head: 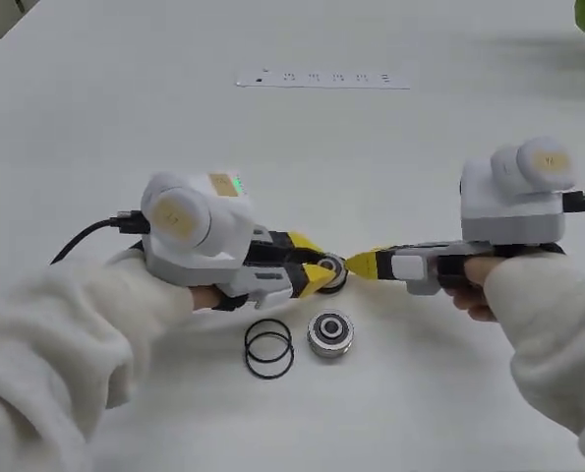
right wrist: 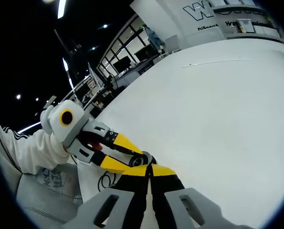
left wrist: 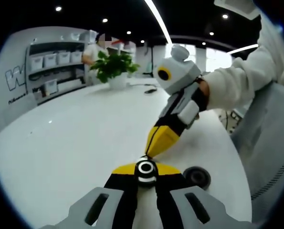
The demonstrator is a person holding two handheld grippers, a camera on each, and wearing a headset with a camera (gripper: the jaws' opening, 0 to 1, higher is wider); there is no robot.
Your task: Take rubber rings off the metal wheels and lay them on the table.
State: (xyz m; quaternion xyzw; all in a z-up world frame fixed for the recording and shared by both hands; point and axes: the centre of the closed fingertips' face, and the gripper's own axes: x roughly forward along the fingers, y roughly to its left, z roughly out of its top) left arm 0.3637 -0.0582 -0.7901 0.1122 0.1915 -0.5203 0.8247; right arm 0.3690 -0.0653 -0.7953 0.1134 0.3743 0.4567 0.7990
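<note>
My left gripper (head: 319, 265) clenches a metal wheel (head: 331, 272) at frame centre, bracing it so my right gripper (head: 357, 264), jaws pressed together, can work at its rim. Whether any rubber is pinched there, I cannot tell. Two freed rings (head: 269, 347) and a second wheel (head: 330, 333) lie just below. The table (head: 420, 128) toward the top of the frame offers open room.
</note>
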